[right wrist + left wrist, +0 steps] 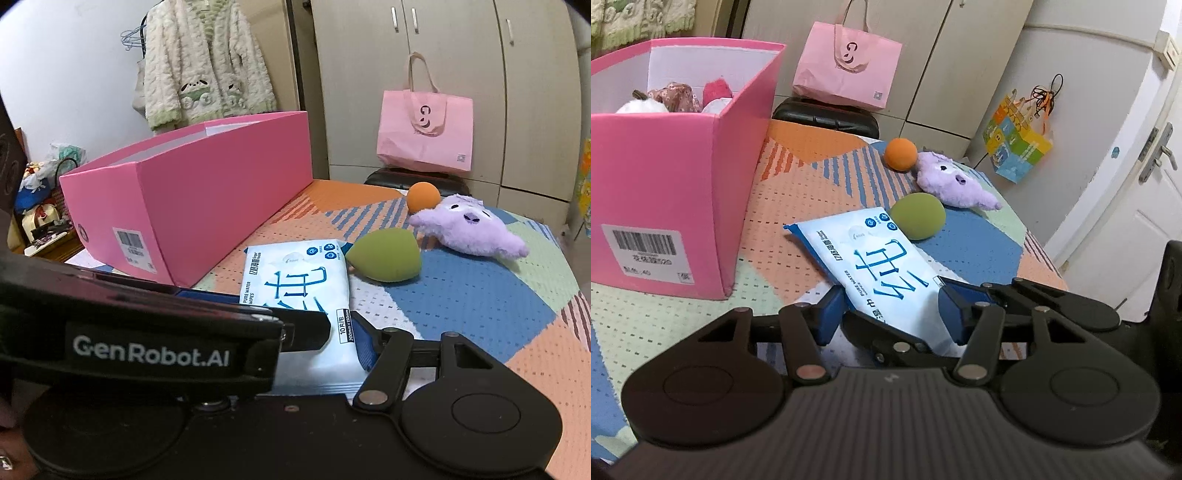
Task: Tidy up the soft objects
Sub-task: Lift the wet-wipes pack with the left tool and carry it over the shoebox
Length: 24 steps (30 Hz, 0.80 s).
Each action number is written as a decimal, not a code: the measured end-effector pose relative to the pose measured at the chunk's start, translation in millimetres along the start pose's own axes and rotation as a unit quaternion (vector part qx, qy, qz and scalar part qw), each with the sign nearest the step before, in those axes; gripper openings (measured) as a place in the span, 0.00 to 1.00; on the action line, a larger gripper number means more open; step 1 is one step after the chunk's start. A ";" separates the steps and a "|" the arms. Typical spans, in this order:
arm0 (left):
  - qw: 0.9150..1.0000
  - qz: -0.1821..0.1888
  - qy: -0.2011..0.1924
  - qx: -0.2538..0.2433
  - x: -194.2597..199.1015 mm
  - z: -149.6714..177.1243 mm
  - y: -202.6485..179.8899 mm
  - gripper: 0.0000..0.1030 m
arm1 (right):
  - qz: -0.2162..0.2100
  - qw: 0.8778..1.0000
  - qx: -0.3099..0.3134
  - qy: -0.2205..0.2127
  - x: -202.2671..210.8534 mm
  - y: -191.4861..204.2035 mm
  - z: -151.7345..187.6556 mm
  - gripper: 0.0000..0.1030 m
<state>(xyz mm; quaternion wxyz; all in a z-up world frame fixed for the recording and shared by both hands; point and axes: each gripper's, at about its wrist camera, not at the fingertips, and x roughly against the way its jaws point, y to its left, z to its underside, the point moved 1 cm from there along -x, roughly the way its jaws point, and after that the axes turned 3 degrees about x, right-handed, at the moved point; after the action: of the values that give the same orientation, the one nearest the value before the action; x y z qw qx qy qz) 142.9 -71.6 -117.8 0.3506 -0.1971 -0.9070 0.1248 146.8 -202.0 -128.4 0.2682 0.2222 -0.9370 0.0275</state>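
Both grippers, left gripper (892, 308) and right gripper (321, 332), are clamped on the wipes pack (882, 266), its long axis pointed toward the green sponge (918, 217).

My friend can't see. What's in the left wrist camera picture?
The left gripper squeezes a blue-and-white wipes pack on a colourful mat. Beyond lie a green sponge, an orange ball and a purple plush toy; a pink box stands left.
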 end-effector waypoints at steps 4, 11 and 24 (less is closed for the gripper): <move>1.000 0.009 0.007 -0.010 9.6 0.9 -0.4 0.53 | 0.002 1.000 -0.001 -0.002 9.0 6.4 1.0 0.66; 0.999 0.027 0.030 -0.030 26.3 1.1 -2.0 0.52 | 0.010 1.000 -0.004 0.002 26.1 18.9 2.1 0.66; 0.996 0.054 0.046 -0.059 80.9 -4.1 -0.1 0.52 | 0.016 1.000 0.024 -0.007 63.4 55.3 -8.7 0.66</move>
<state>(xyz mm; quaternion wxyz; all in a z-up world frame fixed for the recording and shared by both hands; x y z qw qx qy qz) 90.9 -35.4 -67.4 0.3728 -0.2715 -0.8836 0.0809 79.2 -176.2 -84.6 0.2555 0.2134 -0.9415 0.0527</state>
